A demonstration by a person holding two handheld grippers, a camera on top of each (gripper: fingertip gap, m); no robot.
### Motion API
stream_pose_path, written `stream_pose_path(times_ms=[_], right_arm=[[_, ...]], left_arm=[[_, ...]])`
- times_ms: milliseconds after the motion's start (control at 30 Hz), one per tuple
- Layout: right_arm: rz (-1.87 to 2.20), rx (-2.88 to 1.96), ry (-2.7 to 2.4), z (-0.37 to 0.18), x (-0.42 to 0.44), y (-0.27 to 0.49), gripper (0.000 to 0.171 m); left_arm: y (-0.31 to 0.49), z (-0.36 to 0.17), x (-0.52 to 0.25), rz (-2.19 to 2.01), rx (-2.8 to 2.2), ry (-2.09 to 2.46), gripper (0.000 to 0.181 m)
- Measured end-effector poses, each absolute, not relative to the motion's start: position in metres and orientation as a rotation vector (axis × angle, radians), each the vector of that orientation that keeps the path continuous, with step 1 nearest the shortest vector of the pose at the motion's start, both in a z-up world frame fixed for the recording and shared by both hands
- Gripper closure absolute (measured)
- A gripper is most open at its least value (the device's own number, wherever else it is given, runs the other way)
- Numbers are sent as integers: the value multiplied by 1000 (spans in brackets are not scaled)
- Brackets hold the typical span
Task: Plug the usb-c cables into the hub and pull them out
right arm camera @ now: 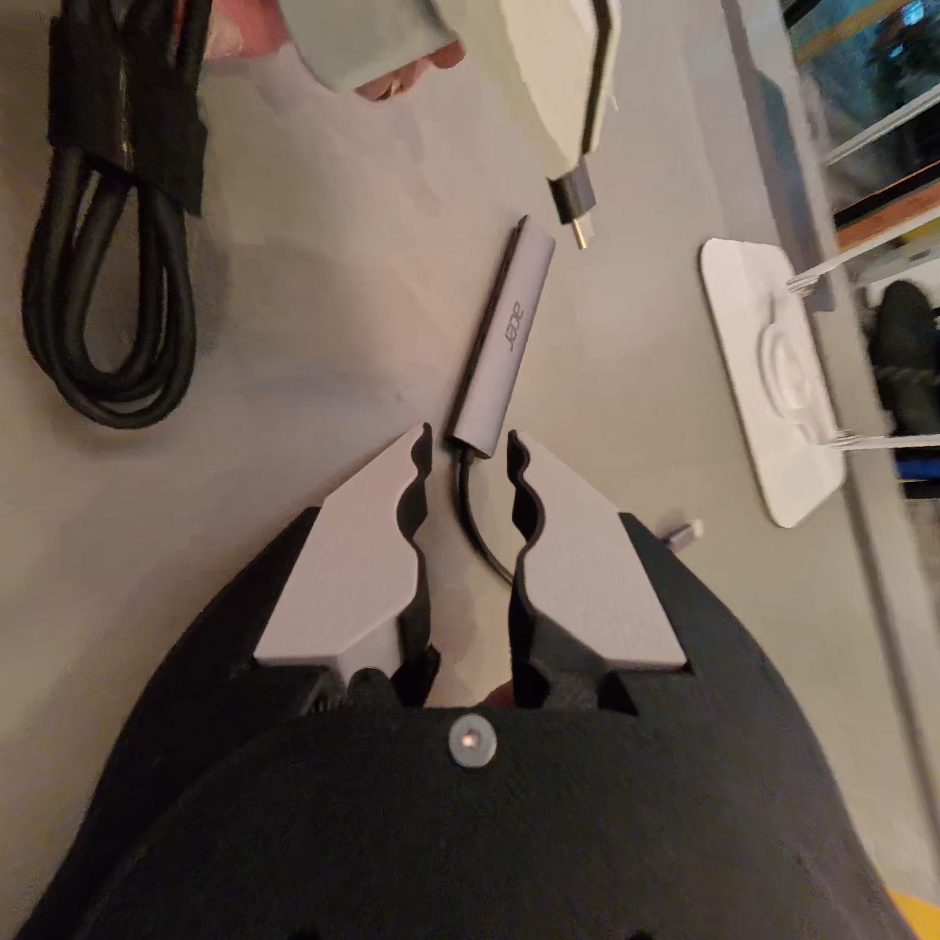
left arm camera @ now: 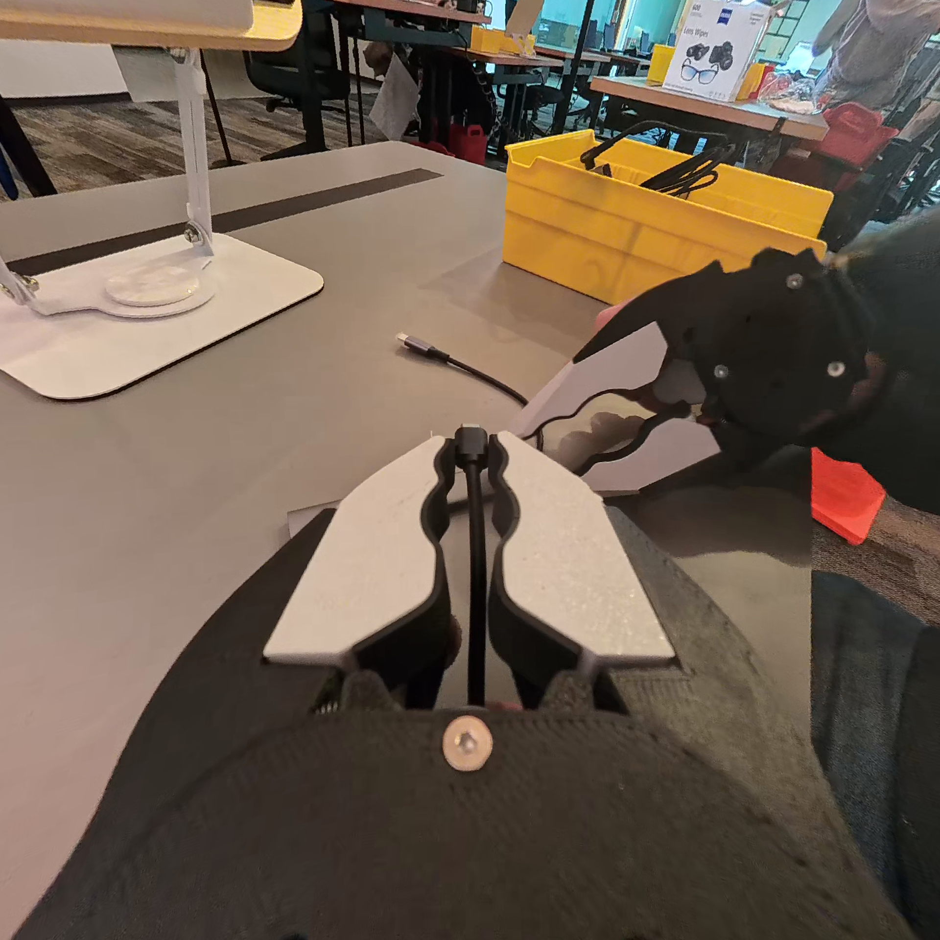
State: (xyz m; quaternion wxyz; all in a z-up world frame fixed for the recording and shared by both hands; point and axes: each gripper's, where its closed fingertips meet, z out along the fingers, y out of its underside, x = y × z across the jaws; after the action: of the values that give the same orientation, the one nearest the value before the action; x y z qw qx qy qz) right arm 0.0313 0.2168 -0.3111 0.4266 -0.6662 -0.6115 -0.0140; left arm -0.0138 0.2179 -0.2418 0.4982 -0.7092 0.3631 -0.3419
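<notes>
Left wrist view: the left gripper (left arm camera: 470,447) has its jaws nearly closed on one black USB-C cable (left arm camera: 476,559), pinching the plug body at the tips so that the metal end sticks out just past them; the cord runs back between the jaws toward 6 o'clock. On the grey table (left arm camera: 254,458), at about 12 o'clock from the tips, lies a second USB-C plug (left arm camera: 418,346), grey, with a thin black lead trailing toward 4 o'clock. The right gripper (left arm camera: 559,458) reaches in from 3 o'clock, tips down near the table. One white stand (left arm camera: 152,315) sits at 10 o'clock and one yellow bin (left arm camera: 636,229), holding black cables, at 1 o'clock.

Right wrist view: the right gripper (right arm camera: 468,437) has its jaws partly open and holds nothing. One grey hub (right arm camera: 501,341) lies on the table (right arm camera: 330,254) just beyond the tips, its near end in line with the gap between them, and its own thin lead (right arm camera: 475,524) curves back between the jaws without touching either. At 1 o'clock the left gripper (right arm camera: 569,168) holds the cable's plug (right arm camera: 575,208), which is just off the hub's far end, apart from it. One coiled black cable bundle (right arm camera: 112,305) lies at 10 o'clock, the white stand (right arm camera: 763,386) at 3 o'clock.
</notes>
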Motion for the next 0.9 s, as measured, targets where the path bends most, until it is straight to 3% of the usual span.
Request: stream_pose_path(times_ms=[100, 267, 367, 600, 633, 667, 733, 833, 900], right_arm=[[77, -1765, -1471, -315, 32, 219, 155], [121, -1823, -1409, -315, 35, 226, 156], [138, -1803, -1367, -311, 34, 227, 171], [114, -1784, -1324, -307, 44, 232, 171], [98, -1775, -1325, -306, 44, 233, 163], [113, -1792, -1338, -308, 43, 231, 142], [168, -1833, -1347, -312, 40, 230, 134], [191, -1877, -1360, -315, 41, 236, 153], [186, -1885, -1355, -316, 40, 242, 154]], left_arm=[[218, -241, -16, -828, -1715, 873, 169], [219, -240, -19, -833, -1709, 857, 170], [219, -238, -22, -834, -1700, 850, 169], [222, -236, -27, -839, -1693, 827, 169], [222, -236, -27, -841, -1693, 825, 169], [222, -236, -27, -841, -1693, 825, 169], [222, -237, -27, -843, -1693, 826, 169], [222, -238, -25, -845, -1695, 826, 169], [221, -238, -25, -843, -1694, 828, 169]])
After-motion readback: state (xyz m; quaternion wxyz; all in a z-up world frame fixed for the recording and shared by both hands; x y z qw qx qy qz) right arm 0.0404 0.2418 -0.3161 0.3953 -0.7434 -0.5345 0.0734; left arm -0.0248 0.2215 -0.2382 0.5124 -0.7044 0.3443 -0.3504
